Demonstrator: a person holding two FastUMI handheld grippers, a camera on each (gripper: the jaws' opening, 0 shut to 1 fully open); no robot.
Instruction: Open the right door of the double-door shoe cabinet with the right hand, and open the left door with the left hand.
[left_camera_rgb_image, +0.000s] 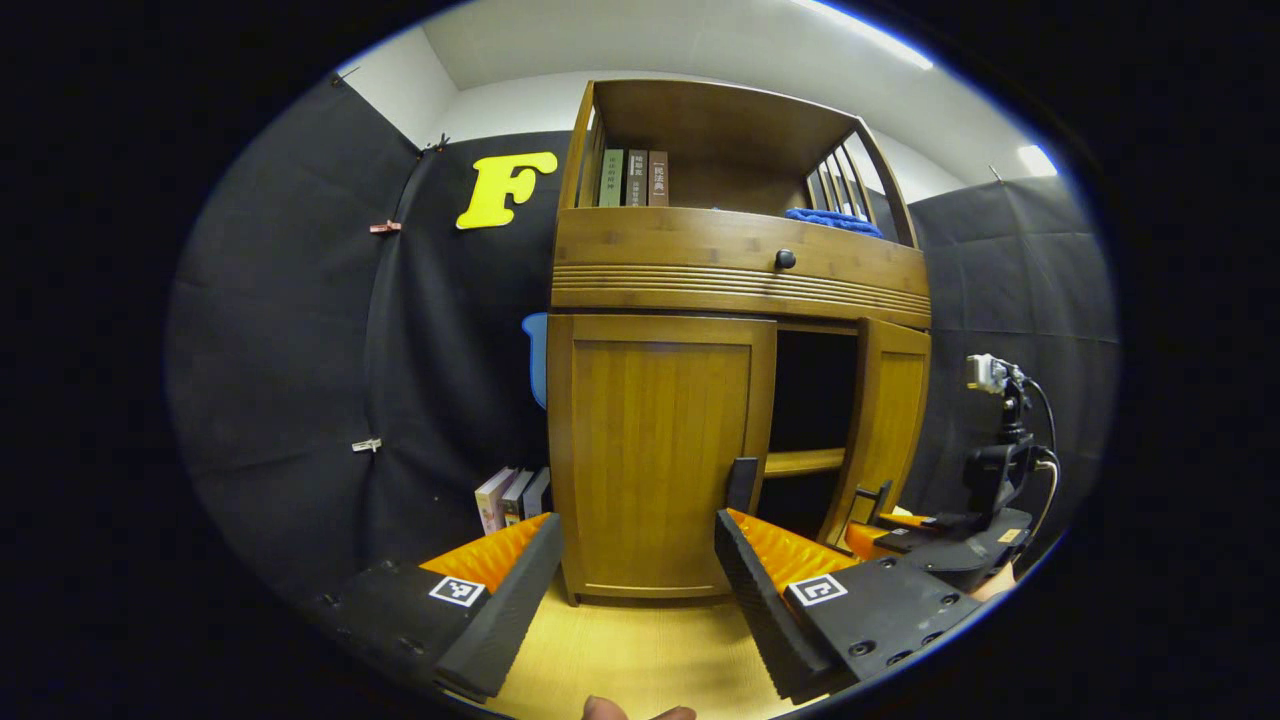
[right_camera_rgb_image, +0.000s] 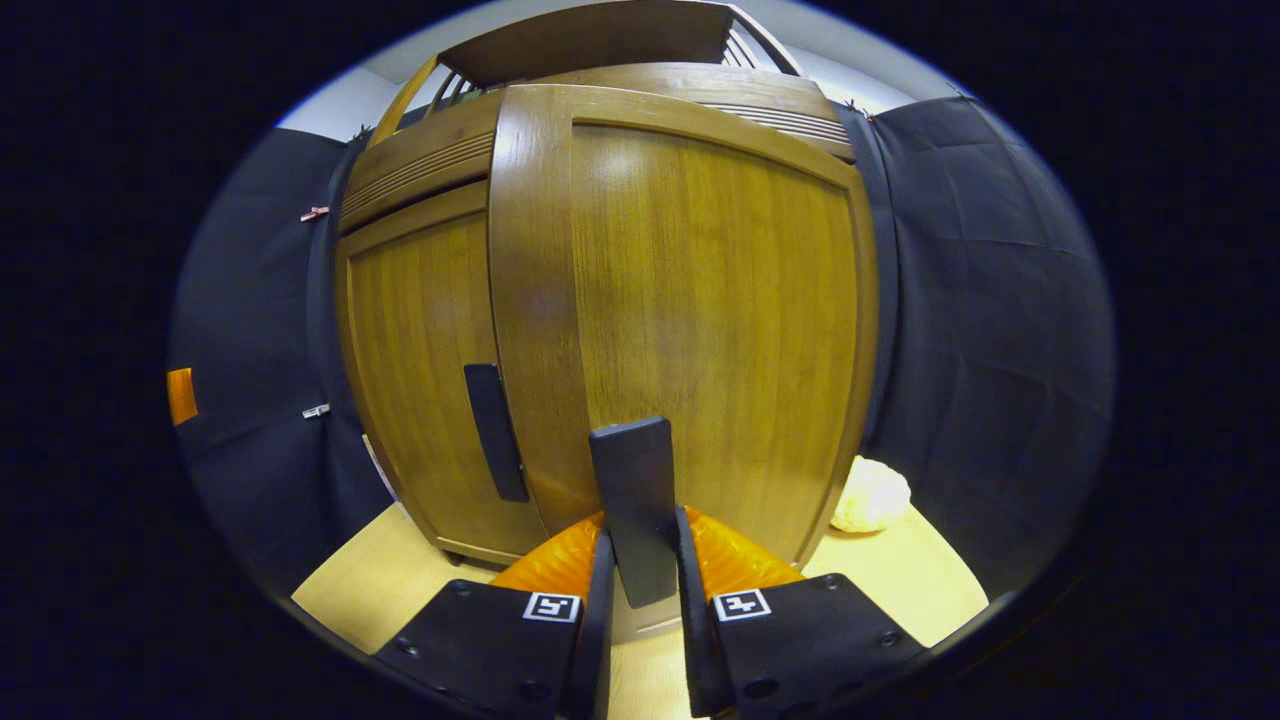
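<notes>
The right gripper (right_camera_rgb_image: 640, 570) is clenched on the flat dark handle (right_camera_rgb_image: 632, 500) of the brown wooden right door (right_camera_rgb_image: 700, 300), both fingers pressed against the handle's sides near the door's lower edge. That door is swung outward from the wooden double-door shoe cabinet (left_camera_rgb_image: 700, 270), and a dark gap with an inner shelf is seen behind it in the left gripper view. The left gripper (left_camera_rgb_image: 635, 580) is held released, its fingers spread wide apart in front of the closed brown wooden left door (left_camera_rgb_image: 655, 450), touching nothing; that door's dark handle (left_camera_rgb_image: 742, 484) stands at its right edge, just above one finger. Upright books (left_camera_rgb_image: 632, 178) and a blue cloth (left_camera_rgb_image: 832, 221) are seen on the cabinet's open top shelf, above a drawer with a round dark knob (left_camera_rgb_image: 785, 259). More books (left_camera_rgb_image: 512, 497) stand on the pale floor (left_camera_rgb_image: 640, 650) by the cabinet's left lower corner.
</notes>
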